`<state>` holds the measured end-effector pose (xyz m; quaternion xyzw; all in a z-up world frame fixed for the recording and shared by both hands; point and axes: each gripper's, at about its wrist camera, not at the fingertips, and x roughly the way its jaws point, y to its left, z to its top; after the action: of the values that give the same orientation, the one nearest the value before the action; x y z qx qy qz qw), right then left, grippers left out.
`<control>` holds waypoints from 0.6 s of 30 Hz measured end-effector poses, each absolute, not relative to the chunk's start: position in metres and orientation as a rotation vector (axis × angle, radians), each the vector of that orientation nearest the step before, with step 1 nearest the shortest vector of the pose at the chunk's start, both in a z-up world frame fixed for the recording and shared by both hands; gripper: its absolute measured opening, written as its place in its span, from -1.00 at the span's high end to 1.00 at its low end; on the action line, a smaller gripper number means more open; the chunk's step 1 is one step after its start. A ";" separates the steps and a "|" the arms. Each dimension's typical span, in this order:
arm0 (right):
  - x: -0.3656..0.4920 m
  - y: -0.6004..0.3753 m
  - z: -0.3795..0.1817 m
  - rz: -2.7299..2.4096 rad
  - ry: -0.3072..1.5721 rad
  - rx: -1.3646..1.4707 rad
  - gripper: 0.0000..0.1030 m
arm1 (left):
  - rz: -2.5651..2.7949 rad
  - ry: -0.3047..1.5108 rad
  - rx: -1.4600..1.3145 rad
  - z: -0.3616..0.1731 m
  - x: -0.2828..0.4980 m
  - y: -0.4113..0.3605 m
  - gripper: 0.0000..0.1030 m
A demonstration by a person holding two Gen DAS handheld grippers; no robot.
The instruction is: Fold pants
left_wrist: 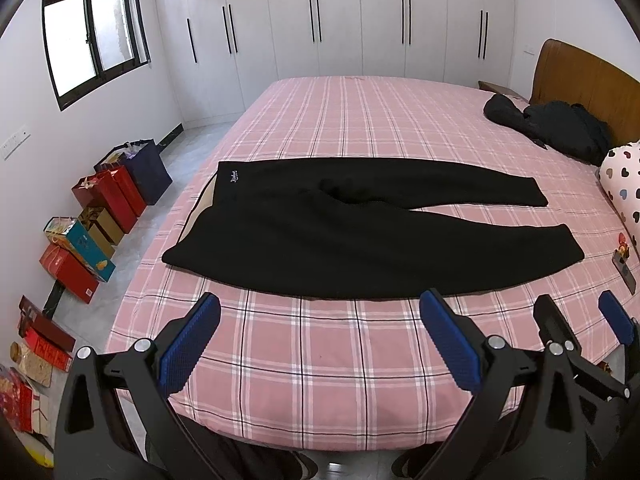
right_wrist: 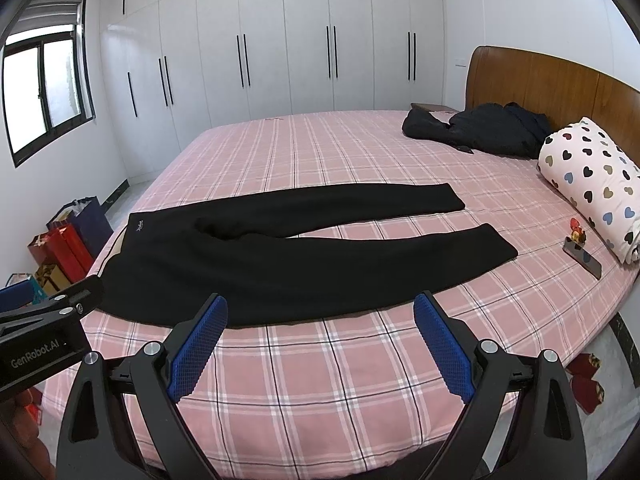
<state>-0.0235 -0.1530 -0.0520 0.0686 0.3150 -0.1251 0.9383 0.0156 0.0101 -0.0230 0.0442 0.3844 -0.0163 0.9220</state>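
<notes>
Black pants lie flat near the bed's front edge, both the left hand-held gripper and right hand-held gripper spread wide, empty, above that edge.

The white mark at the waistband of the pants is too small to read. Beside the bed, the gift boxes run off the left edge, their print illegible.

Matt black cloth pants, checked cotton-like bedsheet, glossy wooden headboard.
</notes>
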 end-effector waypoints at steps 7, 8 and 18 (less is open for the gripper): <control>-0.022 -0.154 -0.052 -0.260 0.647 0.144 -0.79 | -0.032 0.791 0.094 -0.025 0.017 0.009 -0.90; -0.022 -0.155 -0.052 -0.260 0.647 0.144 -0.79 | -0.032 0.792 0.095 -0.026 0.017 0.008 -0.90; -0.022 -0.154 -0.053 -0.255 0.649 0.142 -0.79 | -0.030 0.797 0.100 -0.027 0.017 0.007 -0.90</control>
<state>-0.0221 -0.1544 -0.0534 0.0695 0.3177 -0.1250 0.9374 0.0170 0.0070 -0.0270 0.0486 0.3879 -0.0145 0.9203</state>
